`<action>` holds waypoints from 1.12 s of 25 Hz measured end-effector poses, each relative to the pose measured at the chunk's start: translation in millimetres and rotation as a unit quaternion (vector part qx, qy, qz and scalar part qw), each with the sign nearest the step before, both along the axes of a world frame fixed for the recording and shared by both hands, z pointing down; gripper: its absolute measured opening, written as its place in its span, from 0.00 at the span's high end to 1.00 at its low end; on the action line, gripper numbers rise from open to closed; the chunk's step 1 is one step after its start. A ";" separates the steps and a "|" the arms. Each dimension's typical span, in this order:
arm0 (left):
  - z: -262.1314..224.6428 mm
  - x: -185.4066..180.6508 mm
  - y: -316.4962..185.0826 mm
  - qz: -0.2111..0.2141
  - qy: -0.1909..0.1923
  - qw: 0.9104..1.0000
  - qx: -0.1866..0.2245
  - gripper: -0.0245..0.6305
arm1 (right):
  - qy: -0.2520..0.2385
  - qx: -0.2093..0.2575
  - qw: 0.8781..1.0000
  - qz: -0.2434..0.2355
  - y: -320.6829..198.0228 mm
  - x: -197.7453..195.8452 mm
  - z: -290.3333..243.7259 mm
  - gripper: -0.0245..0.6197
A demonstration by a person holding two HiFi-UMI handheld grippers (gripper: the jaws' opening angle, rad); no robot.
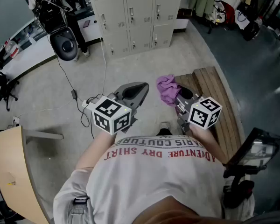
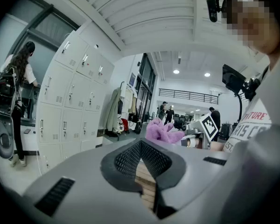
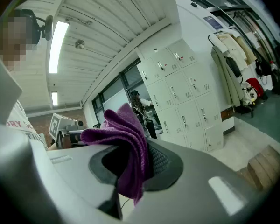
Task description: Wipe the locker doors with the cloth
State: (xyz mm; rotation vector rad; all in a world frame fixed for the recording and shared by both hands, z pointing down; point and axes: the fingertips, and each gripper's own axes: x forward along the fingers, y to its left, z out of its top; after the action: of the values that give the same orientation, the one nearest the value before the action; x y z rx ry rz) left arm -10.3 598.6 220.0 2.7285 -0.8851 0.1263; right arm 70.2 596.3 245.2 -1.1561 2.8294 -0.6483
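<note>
A purple cloth (image 1: 166, 89) is bunched in my right gripper (image 1: 178, 98), whose jaws are shut on it; in the right gripper view the cloth (image 3: 126, 143) spills out over the jaws. My left gripper (image 1: 136, 93) is held beside it at the same height, shut with nothing in it, and from it the cloth (image 2: 162, 131) shows to the right. The grey locker doors (image 1: 130, 17) stand across the floor ahead, well away from both grippers. They also show in the left gripper view (image 2: 67, 101) and the right gripper view (image 3: 186, 97).
A wooden bench (image 1: 213, 97) runs along my right. A black chair (image 1: 64, 43) and cables (image 1: 86, 101) lie on the floor to the left, with a wooden table corner (image 1: 9, 167) near left. Coats and bags (image 1: 224, 3) hang at far right. A person (image 2: 18, 78) stands by the lockers.
</note>
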 end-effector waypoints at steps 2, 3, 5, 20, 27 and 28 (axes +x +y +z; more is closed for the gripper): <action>5.5 2.8 -0.5 0.001 -0.003 1.000 0.000 0.96 | 0.007 0.007 1.000 0.002 -0.1 1.7 3.3 0.86; 8.3 3.8 -0.3 0.002 -0.004 1.000 0.000 0.96 | 0.009 0.008 1.000 0.003 0.3 2.4 5.3 0.86; 12.4 5.0 1.5 0.005 -0.005 1.000 -0.002 0.96 | 0.009 0.006 1.000 0.004 2.2 3.5 9.5 0.86; -15.0 -16.1 -8.7 -0.013 0.000 1.000 0.023 0.96 | -0.036 -0.002 0.999 -0.026 -7.3 -20.1 -16.3 0.86; -9.6 -20.8 -48.4 -0.025 0.000 1.000 0.013 0.96 | -0.032 0.000 0.999 -0.026 -49.6 -17.9 -13.4 0.86; -6.5 -20.2 -56.0 -0.026 0.000 1.000 0.010 0.96 | -0.033 -0.003 0.999 -0.027 -57.9 -17.3 -10.7 0.86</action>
State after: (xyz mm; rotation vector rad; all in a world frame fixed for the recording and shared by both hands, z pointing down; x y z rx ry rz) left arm -30.5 542.6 213.5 2.7219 -0.9612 0.1076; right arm 53.0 538.4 234.5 -1.0422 2.8149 -0.6848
